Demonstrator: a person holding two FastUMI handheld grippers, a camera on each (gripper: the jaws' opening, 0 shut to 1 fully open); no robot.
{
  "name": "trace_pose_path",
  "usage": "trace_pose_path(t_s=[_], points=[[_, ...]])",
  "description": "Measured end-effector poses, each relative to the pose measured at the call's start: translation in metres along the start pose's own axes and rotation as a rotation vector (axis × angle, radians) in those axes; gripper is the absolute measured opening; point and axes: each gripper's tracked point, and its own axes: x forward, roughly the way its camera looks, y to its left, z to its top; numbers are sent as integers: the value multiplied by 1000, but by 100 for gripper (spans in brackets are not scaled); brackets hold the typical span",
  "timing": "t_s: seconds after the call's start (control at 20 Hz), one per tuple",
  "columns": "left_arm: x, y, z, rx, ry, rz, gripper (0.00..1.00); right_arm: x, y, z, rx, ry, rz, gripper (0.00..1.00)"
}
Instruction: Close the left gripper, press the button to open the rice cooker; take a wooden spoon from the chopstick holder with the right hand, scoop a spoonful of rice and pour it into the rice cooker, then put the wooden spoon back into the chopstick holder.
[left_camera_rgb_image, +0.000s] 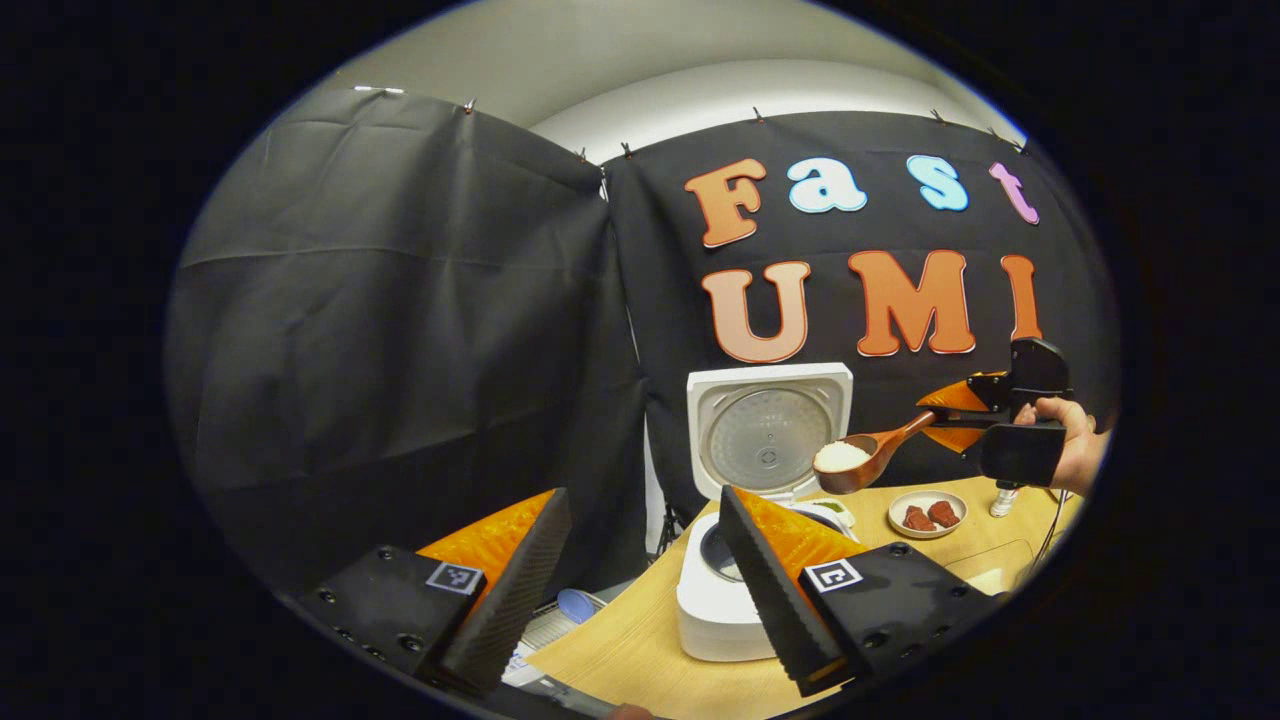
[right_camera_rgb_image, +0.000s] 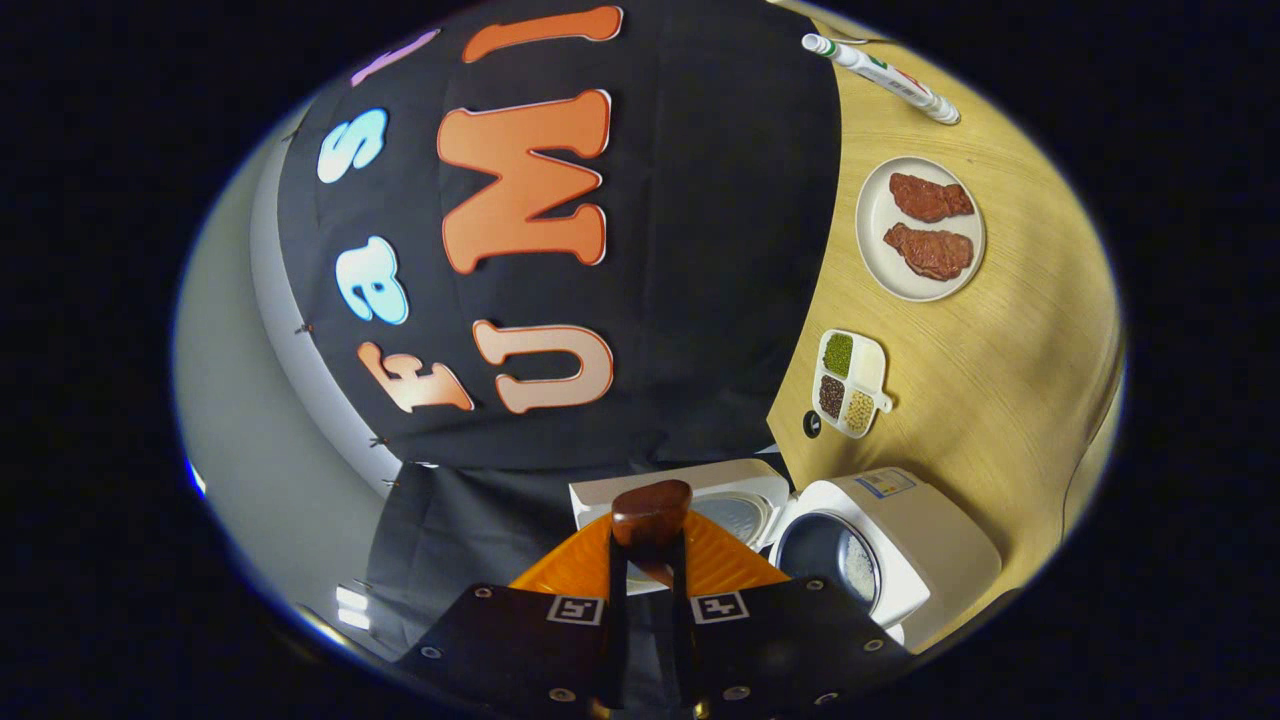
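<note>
- Left gripper view: the left gripper (left_camera_rgb_image: 640, 590) sits low in the frame with its jaws spread wide and nothing between them, held back from the work.
- At about 3 o'clock from its fingers the rice cooker (left_camera_rgb_image: 720, 600) stands on the wooden table (left_camera_rgb_image: 630, 650), lid (left_camera_rgb_image: 768, 430) swung upright, so the button step looks done.
- At 2 o'clock the right gripper (left_camera_rgb_image: 985, 420), held by a hand (left_camera_rgb_image: 1070, 445), carries the wooden spoon (left_camera_rgb_image: 865, 455); its bowl holds a mound of rice (left_camera_rgb_image: 840, 456) and hovers just in front of the raised lid, above the pot.
- A plate of meat (left_camera_rgb_image: 927, 515) lies at 3 o'clock of the cooker.
- Right gripper view: the right gripper's jaws pinch the spoon handle (right_camera_rgb_image: 650, 515), whose end juts out at 12 o'clock from the fingers.
- The open pot (right_camera_rgb_image: 830, 562), with some white grains inside, lies at about 3 o'clock of the handle; a divided dish of grains (right_camera_rgb_image: 850, 385) and the meat plate (right_camera_rgb_image: 920, 228) lie further up.
- To pour well, I judge: centre the bowl over the pot mouth, lower it, then roll the wrist slowly so rice slides off one edge.
- Keep the pinch firm; a slipping handle would spill grains on the cooker's rim.
</note>
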Motion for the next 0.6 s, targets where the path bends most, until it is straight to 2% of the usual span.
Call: trace_pose_path(t_s=[0.1, 0.2, 0.35, 0.4, 0.6], points=[[-2, 16, -9, -13, 21, 26, 100, 16, -5, -13, -79, 6, -28, 17], [-2, 28, -15, -28, 35, 43, 98, 28, -13, -22, -207, 5, -70, 17], [-4, 42, -19, -38, 48, 65, 100, 39, -23, -32, -394, 3, -121, 18], [-2, 46, -21, -38, 50, 72, 98, 42, -25, -34, -424, 11, -128, 18], [-1, 55, -28, -45, 65, 95, 100, 46, -38, -42, -527, 19, -164, 18]])
